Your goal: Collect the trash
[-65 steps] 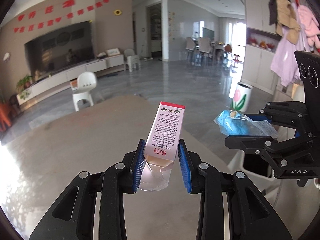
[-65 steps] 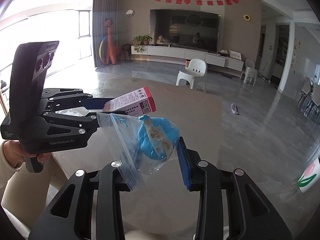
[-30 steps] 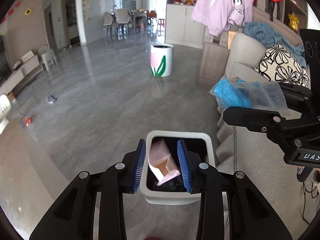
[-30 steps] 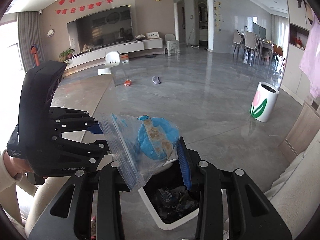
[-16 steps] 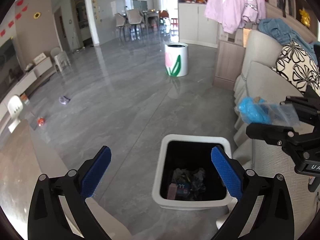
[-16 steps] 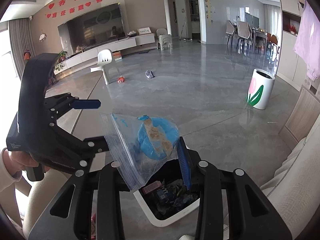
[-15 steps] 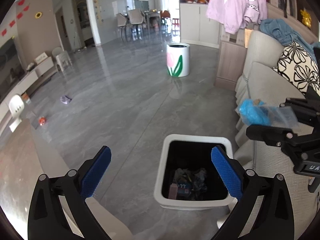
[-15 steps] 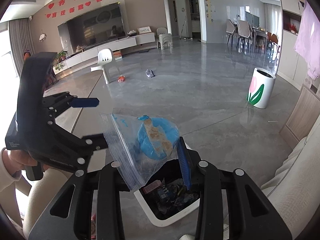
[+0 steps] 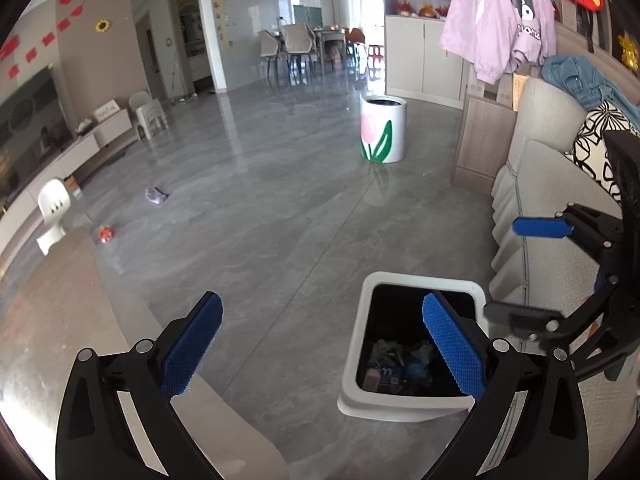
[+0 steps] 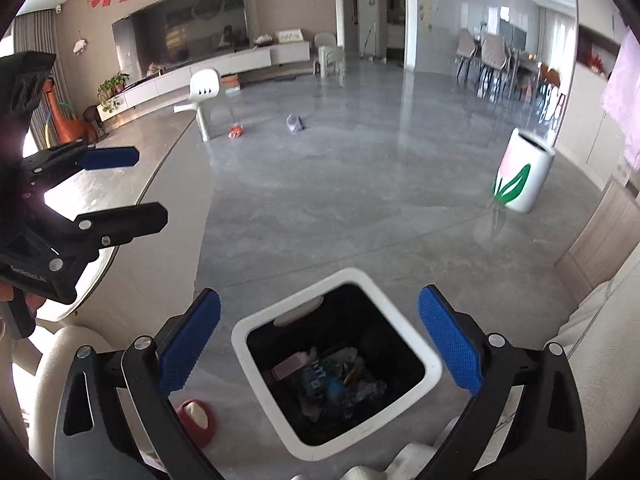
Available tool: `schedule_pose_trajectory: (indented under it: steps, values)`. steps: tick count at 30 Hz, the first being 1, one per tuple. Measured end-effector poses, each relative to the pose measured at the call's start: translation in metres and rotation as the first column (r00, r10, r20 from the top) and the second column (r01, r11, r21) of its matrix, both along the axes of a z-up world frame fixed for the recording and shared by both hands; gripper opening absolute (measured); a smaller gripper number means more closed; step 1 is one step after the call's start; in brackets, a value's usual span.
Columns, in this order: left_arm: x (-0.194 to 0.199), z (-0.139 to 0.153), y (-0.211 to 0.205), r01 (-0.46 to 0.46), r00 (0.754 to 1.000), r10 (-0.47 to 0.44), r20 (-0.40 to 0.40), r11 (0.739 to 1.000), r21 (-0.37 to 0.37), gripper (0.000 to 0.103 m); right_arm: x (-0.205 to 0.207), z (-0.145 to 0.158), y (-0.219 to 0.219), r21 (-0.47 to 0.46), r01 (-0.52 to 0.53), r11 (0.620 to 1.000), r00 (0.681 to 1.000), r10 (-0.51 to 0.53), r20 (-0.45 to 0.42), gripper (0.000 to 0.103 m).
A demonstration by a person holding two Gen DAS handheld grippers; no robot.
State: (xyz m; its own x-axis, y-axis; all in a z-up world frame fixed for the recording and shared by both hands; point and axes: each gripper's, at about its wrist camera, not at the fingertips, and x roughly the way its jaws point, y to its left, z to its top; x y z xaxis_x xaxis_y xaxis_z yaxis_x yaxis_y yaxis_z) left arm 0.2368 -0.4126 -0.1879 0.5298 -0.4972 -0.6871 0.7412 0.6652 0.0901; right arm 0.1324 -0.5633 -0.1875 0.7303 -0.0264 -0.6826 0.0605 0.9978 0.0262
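Observation:
A white square trash bin (image 10: 430,364) with a black liner stands on the grey floor; it also shows in the left wrist view (image 9: 352,368). Inside lie a pink carton (image 10: 289,367), the blue bagged trash (image 10: 334,390) and other scraps. My right gripper (image 10: 320,340) is open and empty right above the bin. My left gripper (image 9: 322,344) is open and empty, above the floor just left of the bin. Each gripper shows in the other's view: the left one (image 10: 120,184) and the right one (image 9: 528,268), both open.
A beige sofa (image 9: 532,208) with a patterned cushion stands right of the bin. A round table's edge (image 10: 132,216) is at the left. A white tulip-painted bin (image 9: 382,128) stands farther off. A red slipper (image 10: 196,420) lies by the bin. A white stool (image 10: 204,92) and small floor scraps (image 10: 296,122) are beyond.
My right gripper has opened and the blue bagged trash has dropped into the bin. My left gripper let the pink carton fall in earlier and stays open.

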Motion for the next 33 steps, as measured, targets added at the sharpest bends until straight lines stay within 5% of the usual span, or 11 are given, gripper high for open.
schedule_pose_trajectory:
  steps: [23, 33]
  values:
    - [-0.019, 0.053, 0.115, -0.209, 0.977, 0.212, 0.029, 0.975, -0.079, 0.098, 0.0, 0.079, 0.109, -0.057, -0.159, 0.986, 0.973, 0.166, 0.16, 0.099]
    - [-0.042, 0.083, 0.209, -0.377, 0.91, 0.384, 0.156, 0.923, -0.075, 0.098, 0.015, 0.1, 0.209, -0.062, -0.339, 0.939, 0.913, 0.344, 0.22, 0.099]
